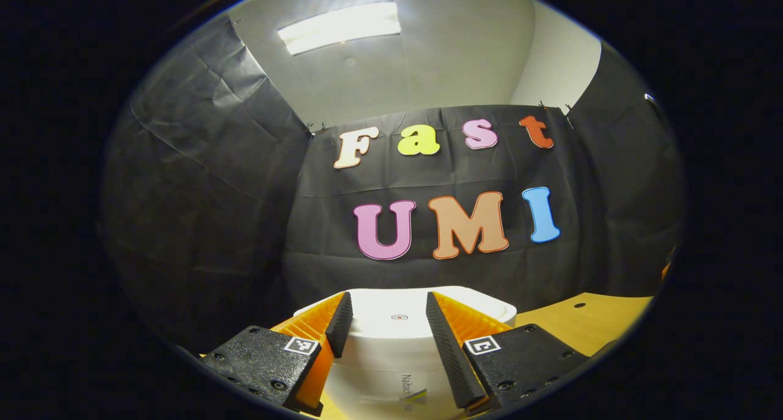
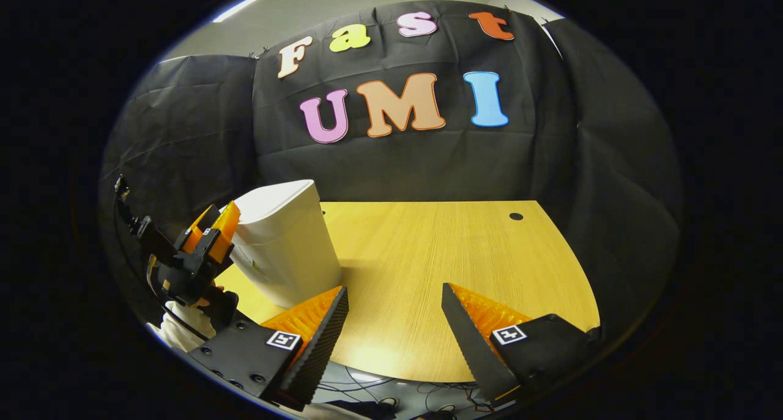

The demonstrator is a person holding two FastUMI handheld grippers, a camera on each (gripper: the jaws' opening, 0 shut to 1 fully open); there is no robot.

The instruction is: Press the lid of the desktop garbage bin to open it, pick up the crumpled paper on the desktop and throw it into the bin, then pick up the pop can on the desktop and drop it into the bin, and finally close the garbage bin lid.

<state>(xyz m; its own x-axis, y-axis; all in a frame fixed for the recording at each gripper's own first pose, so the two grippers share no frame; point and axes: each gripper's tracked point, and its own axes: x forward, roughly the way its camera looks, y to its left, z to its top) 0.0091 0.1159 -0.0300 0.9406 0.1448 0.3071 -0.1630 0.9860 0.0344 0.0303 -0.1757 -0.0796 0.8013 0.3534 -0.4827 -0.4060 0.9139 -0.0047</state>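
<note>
Sitting at the left side of the desk (image 2: 428, 267), the garbage bin (image 2: 282, 243) looks shut: lid (image 1: 400, 315) flat on top, small round mark at its centre. No crumpled paper or pop can on the stretch of desk in the right gripper view, so my read is you're either at the opening press or the final close (can't tell which).

Your left gripper (image 1: 385, 325) has its jaws spread, one finger on each side of the lid's near edge, nothing clamped. That lines you up over the lid for a downward push.

Your right gripper (image 2: 394, 322) is parked over the desk's front edge, jaws apart and empty, well clear of the bin so it won't foul the lid.
</note>
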